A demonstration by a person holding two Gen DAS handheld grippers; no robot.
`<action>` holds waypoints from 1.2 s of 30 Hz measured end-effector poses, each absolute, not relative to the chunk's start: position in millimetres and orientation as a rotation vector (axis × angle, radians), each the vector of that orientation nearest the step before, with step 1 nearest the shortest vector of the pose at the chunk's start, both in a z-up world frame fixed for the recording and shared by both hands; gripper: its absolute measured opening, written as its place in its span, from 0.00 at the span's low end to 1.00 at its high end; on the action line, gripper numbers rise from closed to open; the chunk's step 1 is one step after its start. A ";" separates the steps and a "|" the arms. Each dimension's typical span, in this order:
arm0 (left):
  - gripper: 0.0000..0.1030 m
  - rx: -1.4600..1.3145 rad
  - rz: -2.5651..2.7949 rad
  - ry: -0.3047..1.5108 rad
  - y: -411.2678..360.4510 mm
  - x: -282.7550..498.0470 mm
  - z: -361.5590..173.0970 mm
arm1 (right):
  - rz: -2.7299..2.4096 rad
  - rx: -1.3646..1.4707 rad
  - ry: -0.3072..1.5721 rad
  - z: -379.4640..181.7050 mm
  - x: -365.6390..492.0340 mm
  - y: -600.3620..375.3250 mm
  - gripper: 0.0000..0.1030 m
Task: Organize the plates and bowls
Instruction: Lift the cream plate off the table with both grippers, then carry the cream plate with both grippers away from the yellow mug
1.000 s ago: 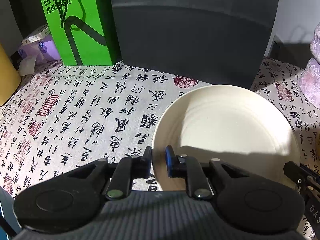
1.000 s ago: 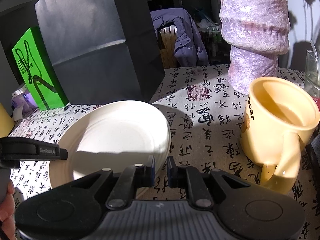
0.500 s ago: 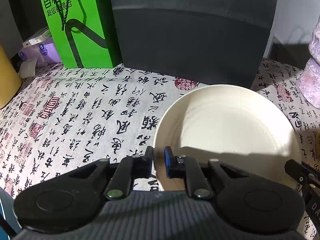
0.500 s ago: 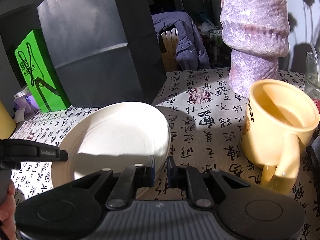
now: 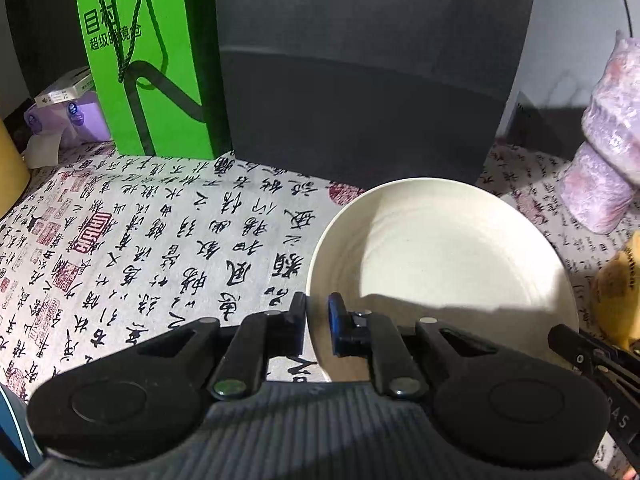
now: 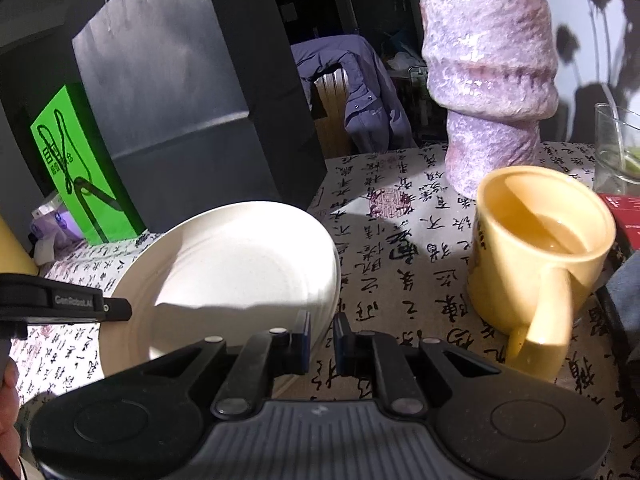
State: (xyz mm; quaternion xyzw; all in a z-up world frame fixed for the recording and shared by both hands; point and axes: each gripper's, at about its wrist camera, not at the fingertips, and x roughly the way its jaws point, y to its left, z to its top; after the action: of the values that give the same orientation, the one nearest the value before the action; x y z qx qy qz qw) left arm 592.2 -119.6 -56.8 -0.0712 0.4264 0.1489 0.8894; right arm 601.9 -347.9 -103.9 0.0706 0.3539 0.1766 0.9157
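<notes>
both my grippers, left gripper (image 5: 318, 310) and right gripper (image 6: 322, 330), stay clamped on the near rim of the white plate (image 5: 436, 264), lifted and tilted over the tablecloth (image 5: 160, 240); hardly anything shifted, so i judge it's ready to carry

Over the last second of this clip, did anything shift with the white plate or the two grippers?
Almost nothing. The left gripper stays clamped on the near left rim of the white plate, and the right gripper stays clamped on its right rim. Both views tilt only slightly, and the plate keeps its place over the calligraphy tablecloth. The yellow mug, purple vase and green bag are unmoved.
</notes>
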 end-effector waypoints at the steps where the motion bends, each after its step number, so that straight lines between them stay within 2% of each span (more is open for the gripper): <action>1: 0.12 -0.154 0.302 0.882 -119.2 591.3 -54.7 | 0.359 0.148 0.728 -103.1 601.0 -348.9 0.11; 36: 0.12 -0.209 0.195 0.782 -134.2 523.5 3.2 | 0.281 0.176 0.646 -41.7 526.1 -371.2 0.10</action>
State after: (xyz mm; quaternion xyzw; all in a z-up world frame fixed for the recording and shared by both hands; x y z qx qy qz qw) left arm 523.5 -134.2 3.2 -0.1013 0.3800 0.0949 0.9145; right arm 526.1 -371.2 -41.7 0.0859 0.3162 0.1373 0.9348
